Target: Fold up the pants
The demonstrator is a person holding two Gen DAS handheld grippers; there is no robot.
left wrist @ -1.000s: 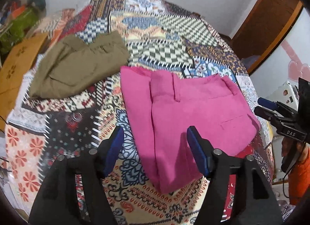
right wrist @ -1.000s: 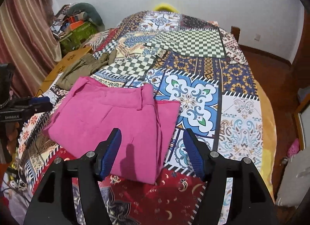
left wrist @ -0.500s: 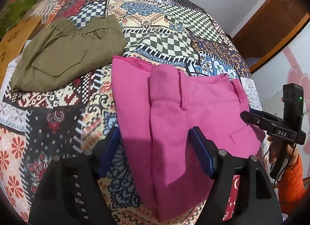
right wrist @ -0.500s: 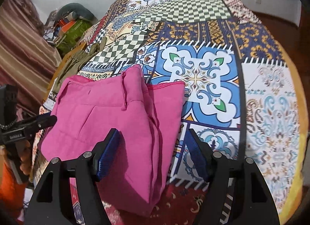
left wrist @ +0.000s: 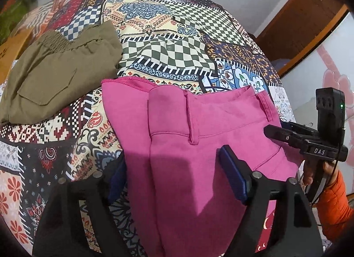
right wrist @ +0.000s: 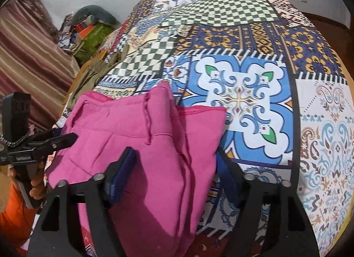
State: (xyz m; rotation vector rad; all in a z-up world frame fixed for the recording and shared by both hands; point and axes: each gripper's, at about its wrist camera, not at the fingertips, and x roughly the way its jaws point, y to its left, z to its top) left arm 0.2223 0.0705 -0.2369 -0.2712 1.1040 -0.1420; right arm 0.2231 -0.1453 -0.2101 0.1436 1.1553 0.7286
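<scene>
even, fairly bright indoor light; each gripper throws a soft shadow onto the folded pink fabric pants (left wrist: 199, 146) just ahead. strong fisheye bending and dark corners; slight blur at the edges.

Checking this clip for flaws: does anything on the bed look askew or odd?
Nothing stands out. The pink pants lie folded on the bedspread, edges a little uneven; the olive pants lie folded beside them.

A bed under a patchwork cover (left wrist: 168, 35) carries folded pink pants (left wrist: 194, 146) beside olive trousers (left wrist: 55, 75).
</scene>
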